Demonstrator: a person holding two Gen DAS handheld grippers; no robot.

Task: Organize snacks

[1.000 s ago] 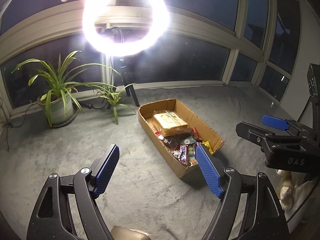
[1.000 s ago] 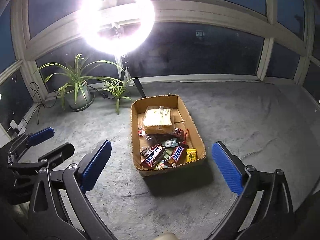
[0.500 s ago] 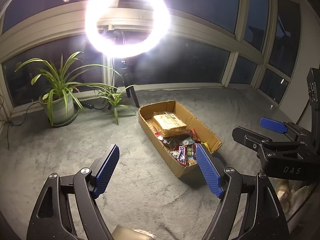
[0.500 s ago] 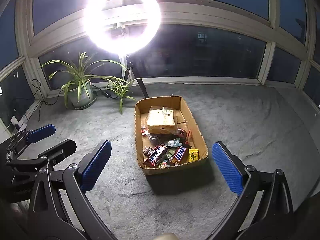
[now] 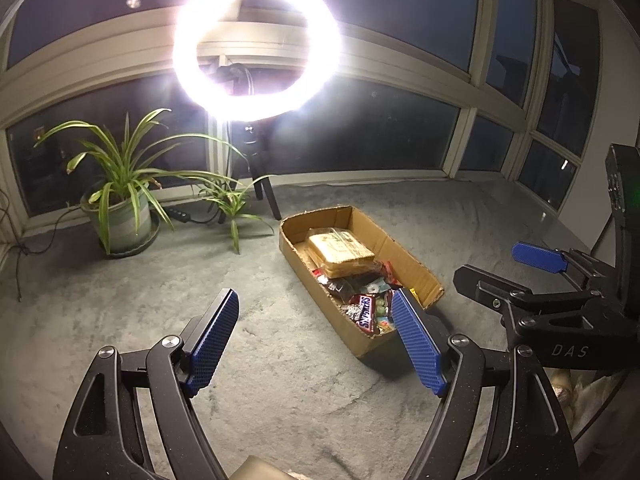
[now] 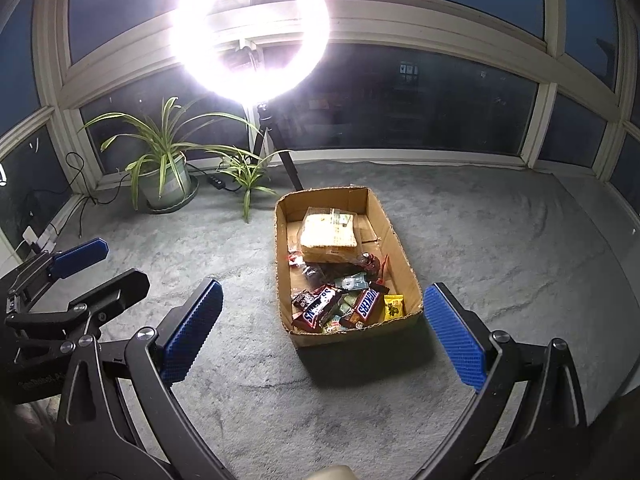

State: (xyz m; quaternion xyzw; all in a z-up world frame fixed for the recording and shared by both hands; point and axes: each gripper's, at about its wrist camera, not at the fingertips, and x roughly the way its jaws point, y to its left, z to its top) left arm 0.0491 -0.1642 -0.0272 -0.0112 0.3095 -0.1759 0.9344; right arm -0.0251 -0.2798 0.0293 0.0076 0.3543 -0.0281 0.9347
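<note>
While both claws hung spread and empty, the left claw (image 5: 316,340) and right claw (image 6: 320,332) faced the cardboard box (image 6: 404,268) of snacks (image 6: 340,304) on the carpet; descending straight onto one bar seemed wisest.

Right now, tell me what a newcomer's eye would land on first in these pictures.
The glaring white ring light on its stand before the dark windows dominates. Below it, on the grey carpet, sits an open brown cardboard box of mixed snack wrappers, a tan cracker pack at its far end. A green potted spider plant stands left, by the window.
</note>
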